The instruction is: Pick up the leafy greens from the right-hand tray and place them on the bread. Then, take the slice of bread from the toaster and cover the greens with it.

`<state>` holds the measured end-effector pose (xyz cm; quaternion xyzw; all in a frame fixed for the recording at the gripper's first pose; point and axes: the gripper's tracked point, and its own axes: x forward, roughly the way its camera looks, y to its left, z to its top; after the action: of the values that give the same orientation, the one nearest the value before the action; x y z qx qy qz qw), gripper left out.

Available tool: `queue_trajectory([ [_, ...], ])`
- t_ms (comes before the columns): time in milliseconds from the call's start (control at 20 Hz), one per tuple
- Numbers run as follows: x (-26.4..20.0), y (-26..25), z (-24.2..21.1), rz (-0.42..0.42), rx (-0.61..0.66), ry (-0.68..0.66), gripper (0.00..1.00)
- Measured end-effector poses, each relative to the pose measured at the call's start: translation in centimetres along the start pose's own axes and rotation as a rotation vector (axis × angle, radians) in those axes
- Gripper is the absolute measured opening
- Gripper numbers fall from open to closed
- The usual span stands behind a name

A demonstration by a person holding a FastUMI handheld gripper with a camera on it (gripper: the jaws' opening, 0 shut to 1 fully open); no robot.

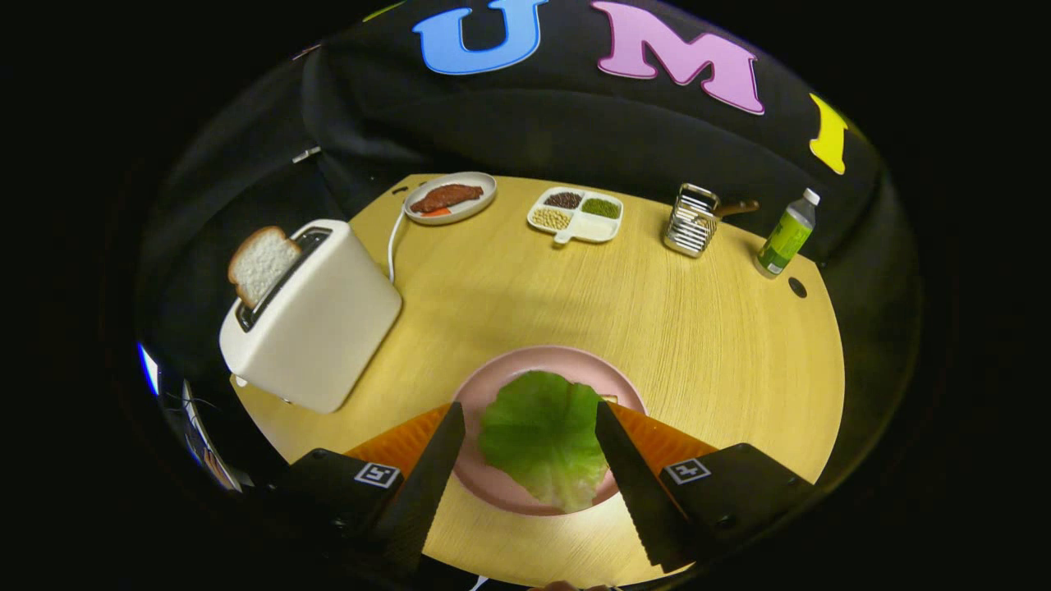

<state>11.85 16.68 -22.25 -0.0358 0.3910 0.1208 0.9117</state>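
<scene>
Gripper [530, 419] looks down & fwd over a round wooden table [657, 328], tilted toward the surface; the hand holding it can't be seen clearly. Fingers [431, 468] spread wide apart, nothing clamped btwn them. Each finger base carries a small square marker tag [377, 474]; pattern is not readable text.

Leafy greens [542, 435] lie btwn the two fingers, resting flat on a pink plate [525, 365]. Can't tell if either finger touches the leaf; they flank it on both sides, right fingertip overlapping its edge in view. Bread under the greens mostly hidden; a tiny pale corner shows at the leaf's right edge, unsure what it is.

Toaster [316, 316], white, stands ahead & to the left of the fingers, w/ a slice of bread [261, 263] sticking up from its slot, tilted. Its cord [392, 246] runs toward the back.

Far side of table, l to r: oval plate w/ a brown meat-like piece [447, 197], divided dish [576, 215] w/ grains/beans in its compartments, metal rack [691, 220] w/ wooden handle, green bottle [787, 234] w/ white cap. Bottle label too small to read. No legible brands.
</scene>
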Motion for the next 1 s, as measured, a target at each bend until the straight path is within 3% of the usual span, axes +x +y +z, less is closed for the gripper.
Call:
queue_trajectory([
  [250, -3.6, 5.3, 5.3, 0.061, -0.074, -0.107, 1.0],
  [500, -5.8, 13.8, 9.3, 0.161, -0.198, -0.193, 1.0],
  [750, -4.6, 22.3, 10.3, 0.252, -0.274, -0.201, 1.0],
  [1000, -1.8, 28.1, 10.4, 0.272, -0.321, -0.191, 1.0],
])
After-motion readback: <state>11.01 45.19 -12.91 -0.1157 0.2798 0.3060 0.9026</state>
